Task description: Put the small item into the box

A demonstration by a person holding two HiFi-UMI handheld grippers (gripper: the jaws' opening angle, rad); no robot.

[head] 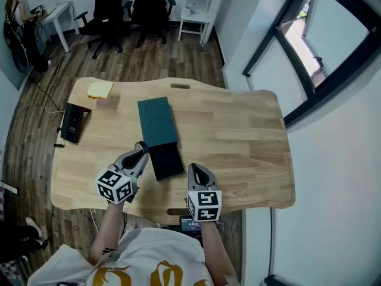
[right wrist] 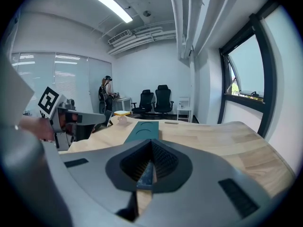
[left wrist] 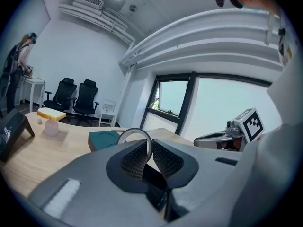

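Note:
A dark teal box (head: 157,121) lies open in the middle of the wooden table (head: 238,136), with its black part (head: 166,161) folded out toward me. My left gripper (head: 141,150) hovers at the black part's left near corner. In the left gripper view it (left wrist: 150,157) is shut on a thin silver ring (left wrist: 135,135) that stands up above the fingers. The teal box (left wrist: 105,138) lies just beyond. My right gripper (head: 195,171) sits right of the black part near the table's front edge. Seen in its own view, it (right wrist: 150,162) is shut with nothing in it.
A yellow sponge (head: 100,90) and a small pinkish see-through object (left wrist: 51,126) sit at the table's far left. A black stand (head: 74,123) rests on the left edge. Office chairs (head: 128,8) and a white side table (head: 196,11) stand beyond the table.

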